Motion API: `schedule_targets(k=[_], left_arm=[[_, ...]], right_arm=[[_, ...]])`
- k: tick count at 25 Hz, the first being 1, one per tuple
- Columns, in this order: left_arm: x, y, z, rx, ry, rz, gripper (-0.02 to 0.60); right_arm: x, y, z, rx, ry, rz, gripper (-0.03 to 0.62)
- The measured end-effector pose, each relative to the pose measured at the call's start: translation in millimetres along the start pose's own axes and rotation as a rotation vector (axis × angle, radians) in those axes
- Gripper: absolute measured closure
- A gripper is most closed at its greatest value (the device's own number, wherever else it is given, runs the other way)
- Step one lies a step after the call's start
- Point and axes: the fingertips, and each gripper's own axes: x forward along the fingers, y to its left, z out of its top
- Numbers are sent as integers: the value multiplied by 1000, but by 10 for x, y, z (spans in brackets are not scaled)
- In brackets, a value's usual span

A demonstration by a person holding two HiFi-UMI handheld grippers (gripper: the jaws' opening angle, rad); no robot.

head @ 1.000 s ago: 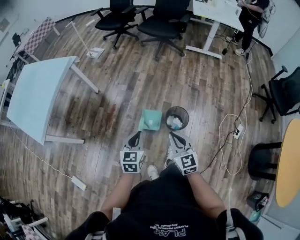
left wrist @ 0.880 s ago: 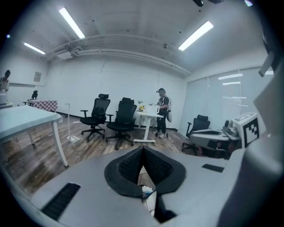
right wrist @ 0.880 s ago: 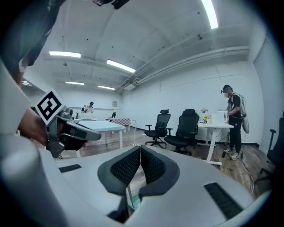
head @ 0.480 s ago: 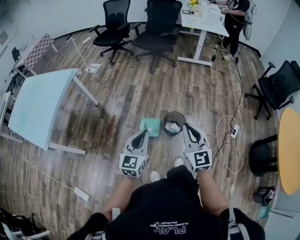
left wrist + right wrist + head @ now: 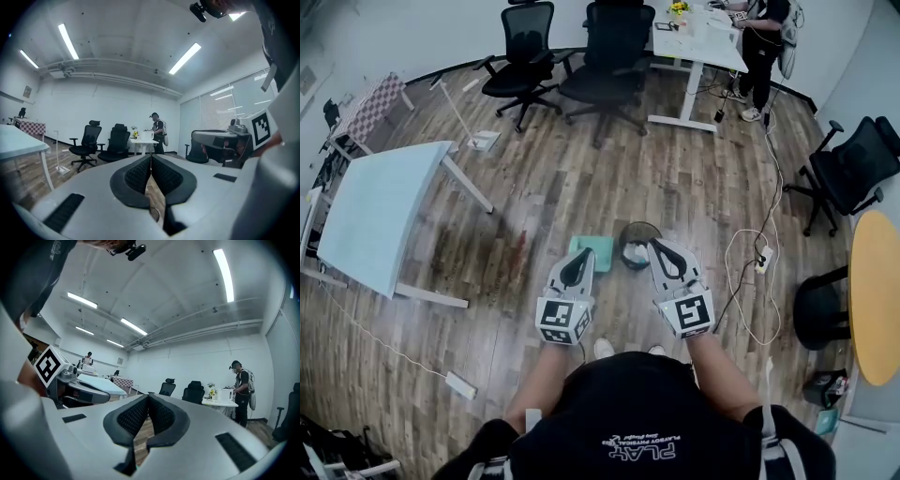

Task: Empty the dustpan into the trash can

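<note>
Looking down from my head, my left gripper (image 5: 579, 255) and right gripper (image 5: 662, 247) sit side by side in front of my chest, both pointing away from me, forearms stretched forward and the marker cubes facing up at me. The teal dustpan (image 5: 600, 251) lies on the wooden floor (image 5: 534, 187) below and just beyond my left gripper's tip, a little to its right, so it shows in the gap between my two grippers. The black trash can (image 5: 634, 244) stands right beside the dustpan, just left of my right gripper's tip, which covers part of its rim. Neither gripper touches either of them. In the left gripper view, my left gripper (image 5: 151, 157) points about level across the room, its dark pads pressed together at the tip with nothing between them; my right gripper (image 5: 220, 143) shows off to its right. Only a sliver of floor shows under the pads, and I cannot make out the dustpan there. In the right gripper view, my right gripper (image 5: 149, 396) is level too, its pads closed on each other and empty, with my left gripper (image 5: 77, 383) off to its left.
</note>
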Motion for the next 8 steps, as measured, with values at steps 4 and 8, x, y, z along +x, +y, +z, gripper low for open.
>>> schedule_targets(k=[4,8], left_arm=[[61,-142,15,-1,0,15,557],[85,-320,42,8,-6,12,557]], right_arm=[[-54,-58,63,-19,-31,25,571],[-174,-132,66,-25,-41,36,571]])
